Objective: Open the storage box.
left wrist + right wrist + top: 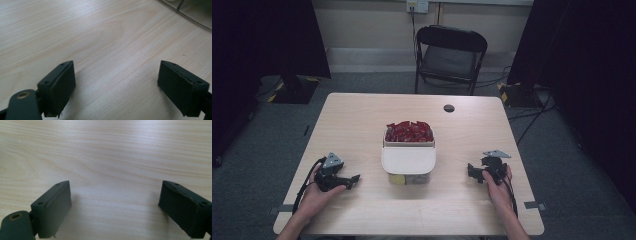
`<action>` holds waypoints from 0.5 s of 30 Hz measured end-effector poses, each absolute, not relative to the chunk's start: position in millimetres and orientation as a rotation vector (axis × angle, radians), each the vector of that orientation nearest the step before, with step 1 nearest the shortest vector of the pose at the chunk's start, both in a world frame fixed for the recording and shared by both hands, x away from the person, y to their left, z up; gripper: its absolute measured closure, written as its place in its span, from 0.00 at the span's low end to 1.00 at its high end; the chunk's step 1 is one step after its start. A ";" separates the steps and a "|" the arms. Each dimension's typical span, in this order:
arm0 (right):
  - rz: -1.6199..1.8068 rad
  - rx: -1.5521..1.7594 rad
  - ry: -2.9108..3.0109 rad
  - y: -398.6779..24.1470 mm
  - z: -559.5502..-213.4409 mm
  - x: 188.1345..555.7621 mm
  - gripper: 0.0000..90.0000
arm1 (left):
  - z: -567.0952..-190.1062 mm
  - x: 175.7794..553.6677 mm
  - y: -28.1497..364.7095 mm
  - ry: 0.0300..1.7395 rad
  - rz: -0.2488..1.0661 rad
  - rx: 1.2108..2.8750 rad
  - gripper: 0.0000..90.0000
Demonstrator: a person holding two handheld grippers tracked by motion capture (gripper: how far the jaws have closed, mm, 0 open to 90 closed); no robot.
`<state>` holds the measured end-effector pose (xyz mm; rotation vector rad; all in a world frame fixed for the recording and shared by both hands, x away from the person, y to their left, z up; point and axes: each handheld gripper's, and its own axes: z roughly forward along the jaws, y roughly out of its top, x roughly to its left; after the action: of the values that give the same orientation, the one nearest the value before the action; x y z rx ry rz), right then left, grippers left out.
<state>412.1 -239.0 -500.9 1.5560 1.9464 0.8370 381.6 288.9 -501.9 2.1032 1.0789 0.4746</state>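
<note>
High view: The table (362, 120) is a light wood surface. At its centre stands a clear container (408, 159), with a white lid (408, 160) lying across its near portion. The far portion is uncovered and holds red packets (409, 131). Yellowish contents show through the near wall of the container, below the lid; what they are cannot be told. The left gripper (354, 178) rests near the table's near edge, left of the container and apart from it, with its jaws pointing toward the container. The left hand (319, 192) holds it from behind, and a black cable (304, 185) loops off its outer side. The right gripper (470, 171) rests right of the container, also apart from it, jaws pointing inward, held by the right hand (498, 189). Each gripper carries a grey three-cornered plate on top. A small dark round spot (449, 108) sits on the table's far side. A black folding chair (449, 57) stands beyond the table.

Left gripper view: Both black jaws stand wide apart, with bare wood grain between them. Nothing is held. A clear edge, probably the container (190, 15), shows at the upper right corner.

Right gripper view: Both black jaws stand wide apart over the table (105, 157). Nothing lies between them, and nothing is held.
</note>
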 end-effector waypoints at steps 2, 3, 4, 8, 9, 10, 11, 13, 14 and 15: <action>0.837 1.556 1.946 -239.0 -500.9 412.1 0.11 | -501.9 381.6 288.9 1.079 0.475 2.103 0.16; 0.837 1.556 1.946 -239.0 -500.9 412.1 0.11 | -501.9 381.6 288.9 1.079 0.475 2.103 0.16; 0.837 1.556 1.946 -239.0 -500.9 412.1 0.11 | -501.9 381.6 288.9 1.079 0.475 2.102 0.16; 0.841 1.550 1.955 -239.5 -500.7 411.9 0.12 | -501.9 381.6 288.9 1.079 0.475 2.103 0.16; 0.840 1.551 1.956 -239.5 -500.6 412.0 0.12 | -501.9 381.6 288.9 1.079 0.475 2.103 0.16; 0.840 1.546 1.961 -239.8 -500.4 412.4 0.12 | -501.9 381.6 288.9 1.079 0.475 2.103 0.16; 0.840 1.546 1.961 -239.8 -500.4 412.4 0.12 | -501.9 381.6 288.9 1.079 0.474 2.102 0.16; 0.846 1.549 1.984 -241.0 -497.9 412.6 0.15 | -501.9 381.6 288.9 1.079 0.475 2.103 0.16; 0.846 1.549 1.984 -241.0 -497.9 412.6 0.15 | -501.9 381.6 288.9 1.079 0.475 2.103 0.16; 0.854 1.552 1.993 -242.1 -497.2 412.4 0.16 | -501.9 381.6 288.9 1.079 0.475 2.103 0.16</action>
<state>412.4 -242.1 -497.2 1.5516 1.9931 0.8540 381.6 288.9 -501.9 2.1030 1.0789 0.4747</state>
